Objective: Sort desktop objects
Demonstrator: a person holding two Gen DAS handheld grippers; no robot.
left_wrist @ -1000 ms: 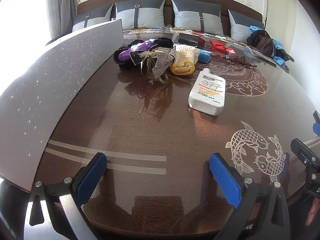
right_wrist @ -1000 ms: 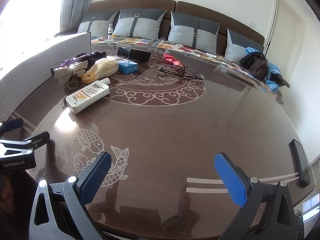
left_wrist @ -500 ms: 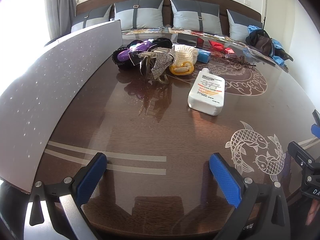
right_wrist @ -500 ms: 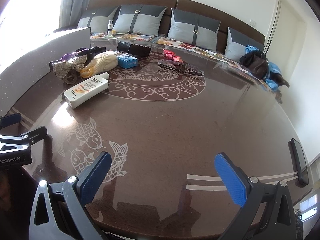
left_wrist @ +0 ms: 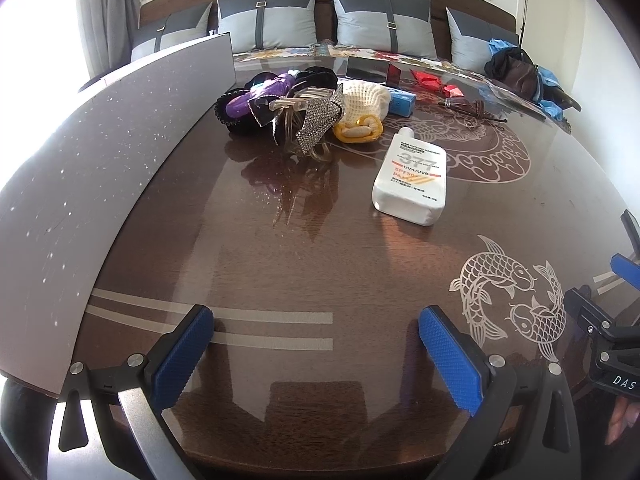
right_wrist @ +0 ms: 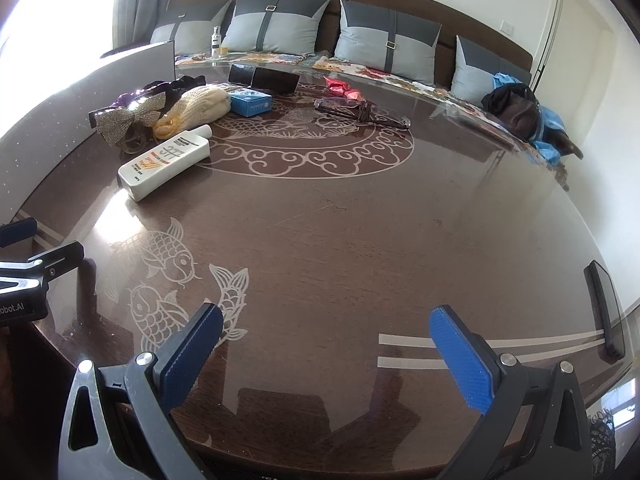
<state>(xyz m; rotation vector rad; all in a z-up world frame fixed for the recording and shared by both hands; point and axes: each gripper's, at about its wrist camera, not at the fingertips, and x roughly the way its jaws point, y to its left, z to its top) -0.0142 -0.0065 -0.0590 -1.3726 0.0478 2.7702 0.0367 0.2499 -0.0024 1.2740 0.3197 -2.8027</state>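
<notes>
Hovering at table (left_wrist: 280, 264) near edge, left gripper (left_wrist: 316, 344) & right gripper (right_wrist: 328, 344) barely shifted, jaws wide apart, empty; sunscreen bottle (left_wrist: 412, 178) untouched, sorting not started.

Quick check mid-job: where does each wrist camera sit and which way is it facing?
Left wrist: behind the open left gripper, low at the table's near edge, facing the hair bow and white bottle; right gripper at right edge.
Right wrist: behind the open right gripper, facing across the table; left gripper at left edge.
Shared: the bottle, bow, fish inlay.

Bottle (left_wrist: 410, 178) on table (left_wrist: 280, 272), right of hair accessories (left_wrist: 288, 108).
</notes>
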